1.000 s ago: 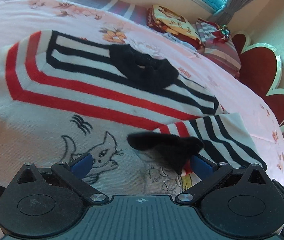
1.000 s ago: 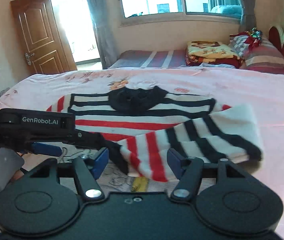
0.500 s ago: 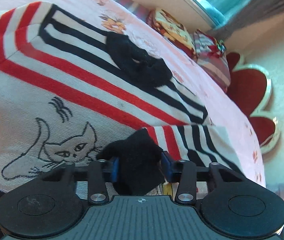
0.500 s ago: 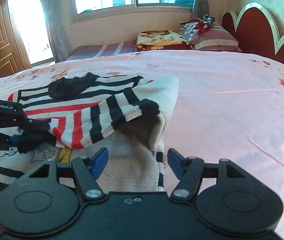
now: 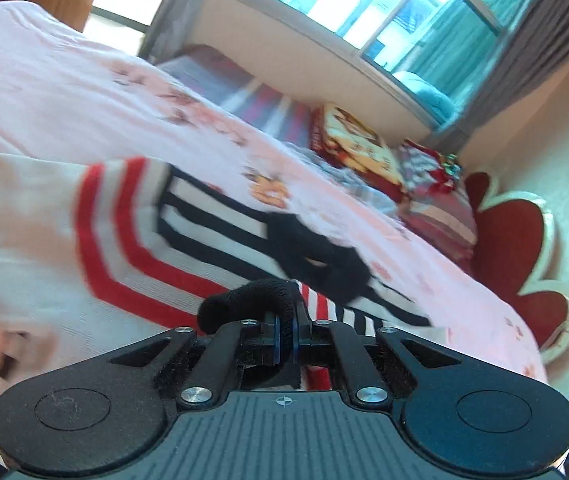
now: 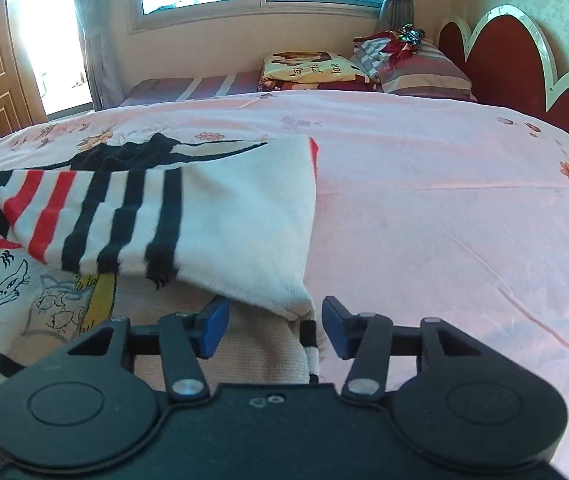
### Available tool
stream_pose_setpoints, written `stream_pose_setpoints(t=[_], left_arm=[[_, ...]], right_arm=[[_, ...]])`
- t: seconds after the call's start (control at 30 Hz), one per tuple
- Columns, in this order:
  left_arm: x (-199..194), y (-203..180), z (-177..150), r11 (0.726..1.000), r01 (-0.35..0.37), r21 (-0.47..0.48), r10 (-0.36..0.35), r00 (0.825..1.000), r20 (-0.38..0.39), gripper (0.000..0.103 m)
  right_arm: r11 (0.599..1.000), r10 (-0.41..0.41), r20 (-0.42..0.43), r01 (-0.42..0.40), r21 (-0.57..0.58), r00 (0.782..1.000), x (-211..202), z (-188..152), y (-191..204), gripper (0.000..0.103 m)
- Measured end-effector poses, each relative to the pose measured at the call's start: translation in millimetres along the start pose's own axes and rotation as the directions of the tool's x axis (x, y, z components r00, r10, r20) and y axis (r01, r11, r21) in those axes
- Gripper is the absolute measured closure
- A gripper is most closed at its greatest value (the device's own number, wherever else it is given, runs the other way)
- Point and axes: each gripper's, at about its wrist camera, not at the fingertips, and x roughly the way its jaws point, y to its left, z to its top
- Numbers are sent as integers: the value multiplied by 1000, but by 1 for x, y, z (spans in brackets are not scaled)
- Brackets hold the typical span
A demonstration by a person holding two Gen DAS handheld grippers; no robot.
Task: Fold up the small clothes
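Striped sweater (image 6: pixel 132 216) lies flat on pink bedsheet (image 6: pixel 424 208), sleeve (image 6: pixel 204 216) folded across its front. Left gripper (image 5: pixel 285 338) pinches the black cuff (image 5: pixel 252 296). Right gripper (image 6: pixel 274 330) is spread wide at the sweater's right edge, w/ bare sheet to its right.

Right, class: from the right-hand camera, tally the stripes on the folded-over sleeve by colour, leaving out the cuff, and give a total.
Red stripes on sleeve: 2
Black stripes: 3
Total: 5
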Motion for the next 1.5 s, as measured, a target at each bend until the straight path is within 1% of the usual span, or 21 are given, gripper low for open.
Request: stream_pose_setpoints(t=[0.07,0.13,0.17,0.2,0.23,0.33,0.4,0.47,0.57,0.63,0.77,0.83,0.9,0.97,1.03,1.13,1.2,1.3,1.4,1.43,1.5], left_arm=[[3,17,0,998,-56,10,56,998,0,98],[15,31,-9,995,-96,20,97,994,-45,98],[22,35,-14,994,-112,21,113,991,-71,98],[30,39,-24,991,-127,28,130,986,-105,98],[32,41,-30,991,-130,36,134,984,-119,98],[29,35,-32,987,-150,61,155,984,-92,97],[18,35,-26,980,-194,41,196,979,-59,97],[7,33,-17,977,-206,62,208,978,-25,97],[-7,21,-11,979,-159,130,162,987,-18,97],[-1,7,-11,981,-110,161,119,992,-45,97],[35,-21,-25,979,-50,200,71,992,-100,97],[52,-28,-35,973,-56,225,87,988,-127,97],[62,-26,-43,961,-87,263,122,985,-118,97],[58,-20,-47,959,-85,269,116,988,-101,98],[54,-18,-43,964,-82,251,116,986,-123,98],[53,-23,-35,969,-87,230,115,987,-110,97],[56,-33,-34,961,-81,263,106,991,-83,97],[72,-44,-37,960,-47,276,85,988,-127,97],[82,-51,-45,949,-53,310,91,990,-108,97],[85,-52,-47,945,-62,322,98,990,-97,97],[86,-49,-47,948,-58,312,89,992,-86,97]], right_arm=[[1000,-13,-1,13,-12,1000,5,2,5,60],[1000,-14,0,14,-4,1000,7,2,6,68],[1000,-23,-9,23,1,1000,9,2,4,78],[999,-36,-22,36,4,999,13,1,1,80],[999,-46,-45,47,6,998,17,-2,-4,80],[999,-37,-58,37,10,998,14,-4,-11,81],[1000,-27,-75,27,-4,997,9,-5,-12,80],[999,17,-65,-15,33,998,-3,-6,-18,74],[998,40,7,-41,44,999,-27,-2,-21,60],[999,36,40,-37,13,999,-30,7,-17,60],[998,55,47,-54,-22,997,-5,30,-7,66],[998,61,30,-60,-36,998,14,39,-1,68],[997,75,9,-75,-23,997,30,43,1,68],[996,72,-64,-75,-55,995,49,38,3,67],[994,91,-45,-94,-56,995,47,40,0,67],[997,82,-3,-82,15,997,51,56,-16,61],[994,79,-5,-78,78,997,65,68,-29,62],[982,90,-15,-86,167,996,90,81,-46,64],[962,119,-16,-111,251,993,109,90,-58,65],[955,135,-25,-123,270,991,116,90,-59,66],[949,159,-27,-145,279,987,123,91,-58,76]])
